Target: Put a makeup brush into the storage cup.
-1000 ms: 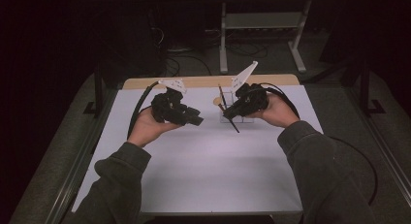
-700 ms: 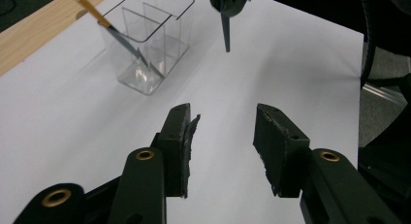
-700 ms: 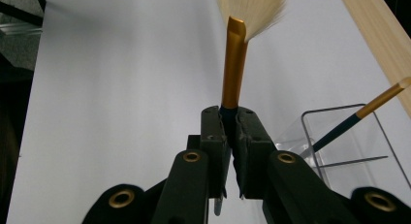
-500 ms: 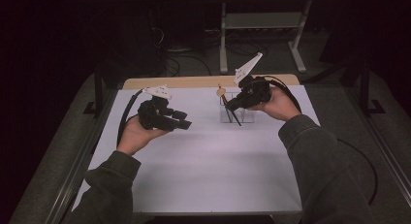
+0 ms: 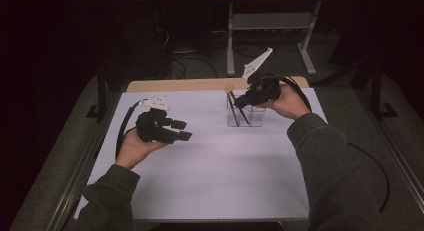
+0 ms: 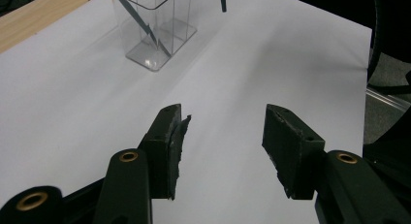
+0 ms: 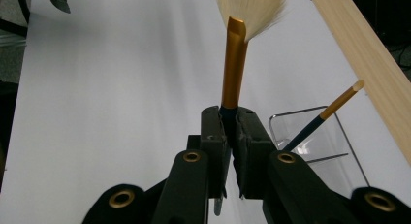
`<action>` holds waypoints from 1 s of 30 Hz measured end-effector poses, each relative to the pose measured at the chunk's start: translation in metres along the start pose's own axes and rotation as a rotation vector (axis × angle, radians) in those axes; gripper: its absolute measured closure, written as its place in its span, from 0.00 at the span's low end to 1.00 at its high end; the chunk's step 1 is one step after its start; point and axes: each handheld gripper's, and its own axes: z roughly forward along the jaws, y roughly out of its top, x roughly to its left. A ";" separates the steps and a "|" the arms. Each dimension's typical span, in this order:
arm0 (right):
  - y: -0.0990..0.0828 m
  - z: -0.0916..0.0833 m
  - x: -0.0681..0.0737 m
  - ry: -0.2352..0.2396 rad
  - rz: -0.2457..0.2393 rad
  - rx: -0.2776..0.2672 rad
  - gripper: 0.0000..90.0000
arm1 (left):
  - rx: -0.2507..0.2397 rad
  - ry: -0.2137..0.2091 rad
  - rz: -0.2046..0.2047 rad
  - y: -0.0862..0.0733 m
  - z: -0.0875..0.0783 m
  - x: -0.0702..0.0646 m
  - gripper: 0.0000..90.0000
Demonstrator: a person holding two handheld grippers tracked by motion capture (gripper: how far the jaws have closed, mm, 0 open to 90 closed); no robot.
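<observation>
A: Now, where's the fan brush (image 7: pixel 236 64)?
B: Clamped upright in the right hand-held gripper (image 7: pixel 231 136), just above the clear holder (image 5: pixel 245 115).
A: Left hand-held gripper (image 6: pixel 223 136)?
B: Jaws just opening, nothing between them, well apart from holder.

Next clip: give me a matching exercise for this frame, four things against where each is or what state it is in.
Things:
1. left tongs
2. right tongs
3. fan brush
4. clear holder

States:
A. stands on the white sheet with a slim brush leaning inside
B. clamped by its dark handle, bristles up
C. open, nothing between them
D. shut on a brush

Pairs: 1-C, 2-D, 3-B, 4-A
</observation>
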 end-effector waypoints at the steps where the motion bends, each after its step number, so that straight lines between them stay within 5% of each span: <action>1: 0.000 0.000 -0.001 -0.001 -0.002 -0.003 0.92 | -0.003 0.004 -0.003 -0.001 0.000 0.000 0.53; 7: 0.001 -0.003 -0.005 -0.008 0.016 -0.003 0.92 | -0.026 0.041 -0.010 -0.010 -0.004 -0.001 0.51; 30: 0.005 -0.011 -0.028 -0.059 0.043 -0.013 0.92 | -0.027 0.060 -0.031 -0.033 -0.006 0.001 0.38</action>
